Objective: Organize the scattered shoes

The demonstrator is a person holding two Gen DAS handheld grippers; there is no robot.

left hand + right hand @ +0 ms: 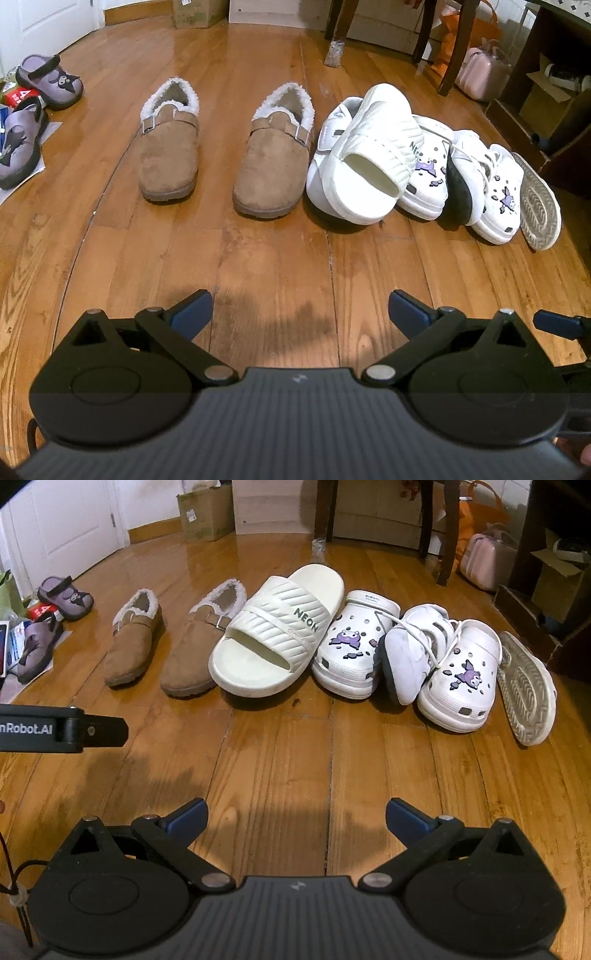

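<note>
Two brown fleece-lined slippers point(170, 147) point(275, 155) stand side by side on the wood floor. To their right lies a heap: a cream slide point(277, 631) leaning on a white sneaker point(328, 136), two white clogs with purple charms point(354, 646) point(463, 675), another white sneaker point(413, 653), and a slide on its side showing its sole point(524, 690). Two purple clogs point(51, 81) point(18, 144) lie far left. My left gripper point(301, 310) and right gripper point(295, 818) are both open and empty, hovering over bare floor short of the shoes.
Chair legs point(454, 48), a pink bag point(487, 561) and cardboard boxes point(205, 513) stand behind the shoes. Dark furniture point(554, 122) is at the right. Papers and packets point(11, 642) lie by the purple clogs. A white door point(70, 528) is at the back left.
</note>
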